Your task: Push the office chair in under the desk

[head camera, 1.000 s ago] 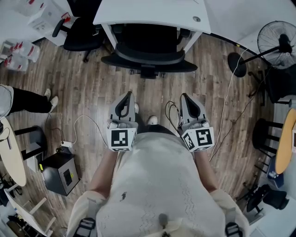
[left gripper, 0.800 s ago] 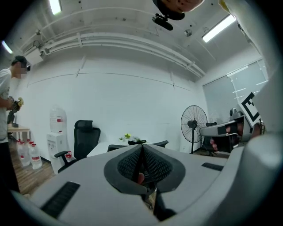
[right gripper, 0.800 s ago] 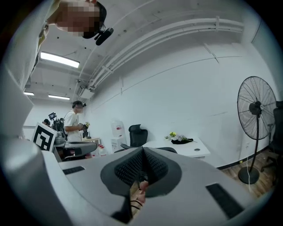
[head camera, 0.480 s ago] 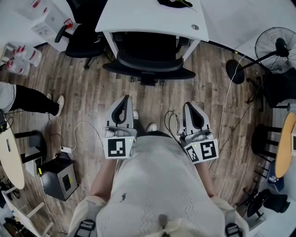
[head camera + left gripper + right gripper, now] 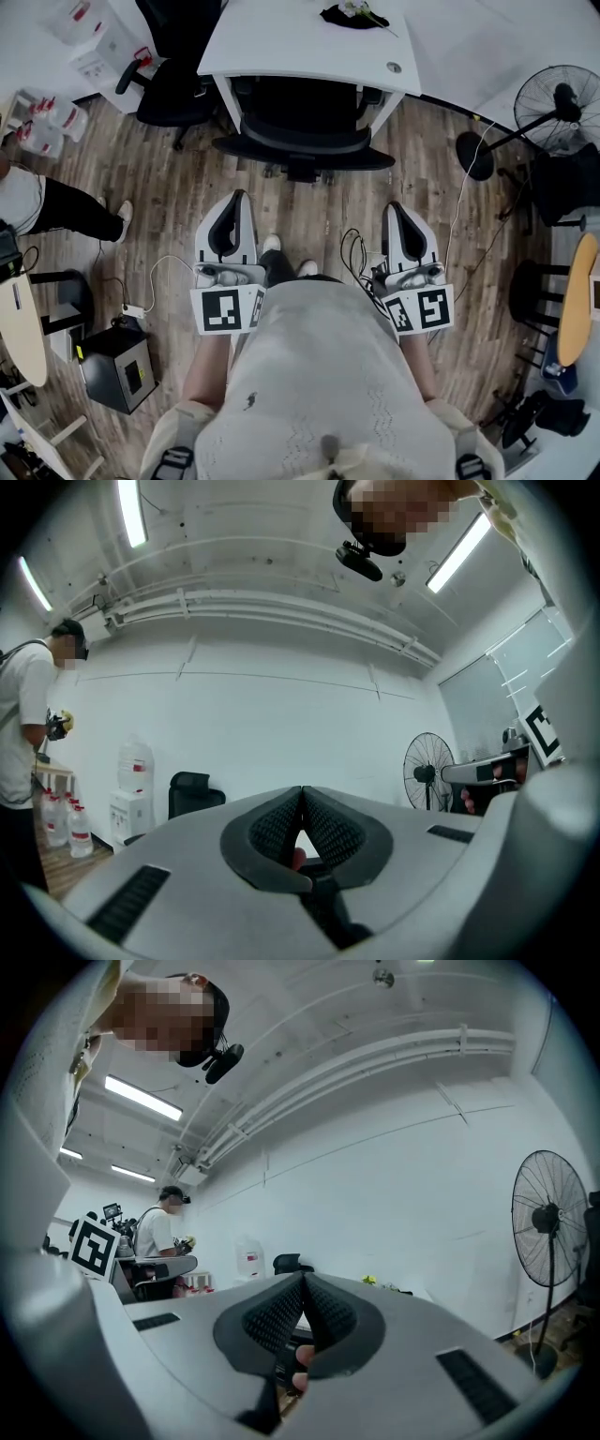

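The black office chair [image 5: 302, 141] stands with its seat under the white desk [image 5: 281, 52] at the top of the head view; only its curved backrest sticks out. Both grippers hang level in front of the person's body, well short of the chair and touching nothing. My left gripper [image 5: 232, 199] is shut with nothing between its pads, and my right gripper [image 5: 399, 208] is shut and empty too. In the left gripper view the left gripper [image 5: 302, 790] has its jaws pressed together, and in the right gripper view the right gripper [image 5: 302, 1280] does as well.
A second black chair [image 5: 172, 73] stands left of the desk. A floor fan [image 5: 564, 97] and its round base [image 5: 479, 130] are on the right. A person [image 5: 52, 202], a black box [image 5: 117, 362], water bottles [image 5: 42, 127] and floor cables [image 5: 155, 267] lie left.
Both grippers have risen toward the head camera and spread a little apart, still shut. The chair and desk now sit slightly lower in the head view.
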Demonstrator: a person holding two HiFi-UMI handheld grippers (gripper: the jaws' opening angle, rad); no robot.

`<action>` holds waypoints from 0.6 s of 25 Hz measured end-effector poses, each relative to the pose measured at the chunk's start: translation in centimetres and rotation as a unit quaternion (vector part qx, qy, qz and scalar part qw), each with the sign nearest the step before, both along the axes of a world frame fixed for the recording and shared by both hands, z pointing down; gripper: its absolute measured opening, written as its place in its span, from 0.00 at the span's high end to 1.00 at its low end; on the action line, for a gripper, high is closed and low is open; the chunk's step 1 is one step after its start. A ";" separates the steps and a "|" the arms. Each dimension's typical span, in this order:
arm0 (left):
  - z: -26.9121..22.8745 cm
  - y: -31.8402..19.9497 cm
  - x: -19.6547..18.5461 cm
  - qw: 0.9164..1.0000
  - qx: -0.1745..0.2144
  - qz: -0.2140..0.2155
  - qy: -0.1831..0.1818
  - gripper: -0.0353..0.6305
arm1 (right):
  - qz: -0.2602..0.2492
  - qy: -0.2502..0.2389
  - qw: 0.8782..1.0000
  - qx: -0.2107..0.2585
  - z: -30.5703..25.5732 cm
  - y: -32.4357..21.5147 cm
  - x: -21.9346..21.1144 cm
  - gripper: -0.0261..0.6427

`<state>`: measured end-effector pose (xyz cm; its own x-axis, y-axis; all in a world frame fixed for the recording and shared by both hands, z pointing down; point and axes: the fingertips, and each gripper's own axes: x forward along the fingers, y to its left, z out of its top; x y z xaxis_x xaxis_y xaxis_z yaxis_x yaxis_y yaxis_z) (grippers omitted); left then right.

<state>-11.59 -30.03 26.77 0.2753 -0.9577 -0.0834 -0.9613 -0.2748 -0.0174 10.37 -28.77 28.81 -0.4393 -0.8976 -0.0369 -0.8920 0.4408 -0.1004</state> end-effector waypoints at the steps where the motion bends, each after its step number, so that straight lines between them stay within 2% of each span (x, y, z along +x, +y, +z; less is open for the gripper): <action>1: -0.5 0.1 -0.3 1.000 0.005 -0.003 0.000 0.91 | 0.000 0.001 1.000 0.005 -0.5 0.0 -0.1 0.95; 8: -3.2 0.5 -1.5 1.000 0.027 -0.006 -0.002 0.91 | 0.002 0.004 0.999 0.036 -3.7 0.2 -0.3 0.95; 15: -4.4 0.6 -1.1 0.999 0.035 -0.011 0.001 0.91 | 0.002 -0.001 0.999 0.048 -5.1 0.1 0.4 0.95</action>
